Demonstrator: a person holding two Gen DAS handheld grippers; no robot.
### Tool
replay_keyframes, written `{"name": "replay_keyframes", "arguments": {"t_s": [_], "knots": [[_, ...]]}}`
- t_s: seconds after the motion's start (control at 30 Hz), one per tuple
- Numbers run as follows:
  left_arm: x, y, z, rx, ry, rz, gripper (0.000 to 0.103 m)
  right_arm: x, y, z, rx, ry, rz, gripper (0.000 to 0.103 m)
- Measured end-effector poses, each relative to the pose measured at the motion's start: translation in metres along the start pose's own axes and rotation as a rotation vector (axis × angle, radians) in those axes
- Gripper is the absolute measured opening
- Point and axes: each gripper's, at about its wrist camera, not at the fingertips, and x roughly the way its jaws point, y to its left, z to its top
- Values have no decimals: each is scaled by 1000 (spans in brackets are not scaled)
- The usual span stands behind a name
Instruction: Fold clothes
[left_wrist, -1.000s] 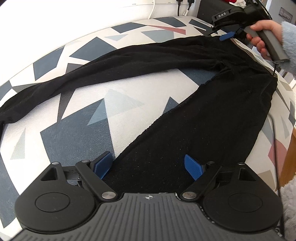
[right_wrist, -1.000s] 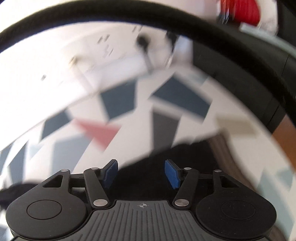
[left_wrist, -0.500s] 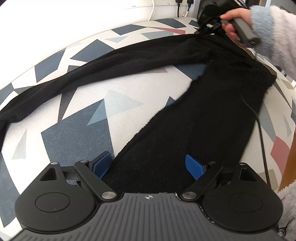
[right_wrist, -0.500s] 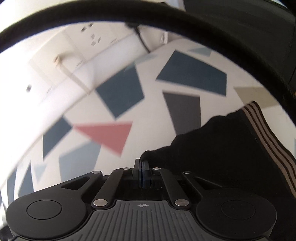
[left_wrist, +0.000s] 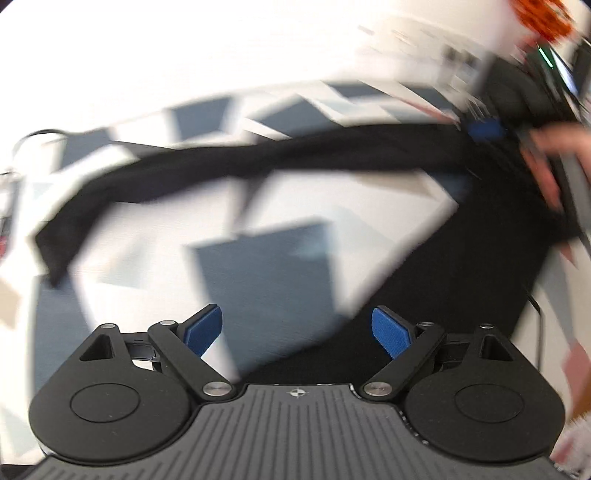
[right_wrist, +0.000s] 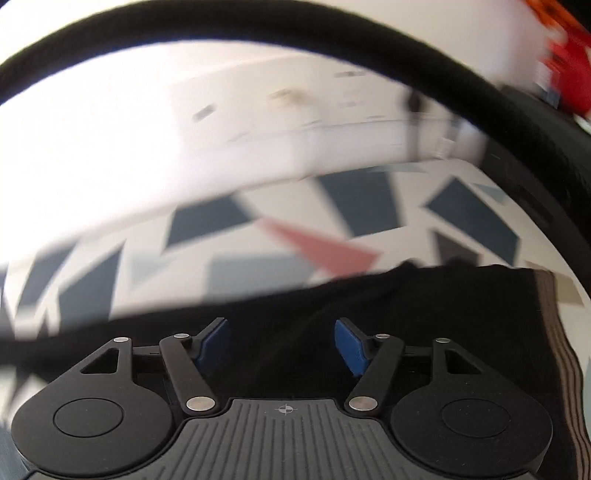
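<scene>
Laying out is the step in hand, by my read: the black trousers sit spread on the patterned table w/ both legs splayed apart in a V, one leg running off to the far left, the other coming down toward the left gripper. No fold made yet, as far as the blurred pics show.

Left gripper: jaws stand wide, nothing pinched. Its right blue pad hangs over the edge of the near leg, the left pad over bare table; can't tell if either touches.

Right gripper: jaws opening, part-way apart. Black cloth lies under and between the pads, but they don't press on it, so no hold. It sits at the waist end, near the striped waistband. From the left view, a hand carries it at the far right of the trousers.

A black cable arcs across the top of the right view, clear of the cloth.

Next move, prob.: bring one leg over the other. That calls for a firm pinch on a leg or cuff w/ the left gripper, and the right one to re-grip or pin the waist so the cloth doesn't drag. Both views are smeared, so edges are approx.
</scene>
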Motion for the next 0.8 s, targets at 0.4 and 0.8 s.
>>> {"name": "replay_keyframes", "arguments": {"t_s": [0.4,0.8], "knots": [[27,123,26,-209,-41,375,80,21,55,-30,-52,14,-29,64],[32,120,45,-94,-95,264,5,-27,110,-34,-200,0,109,75]]}}
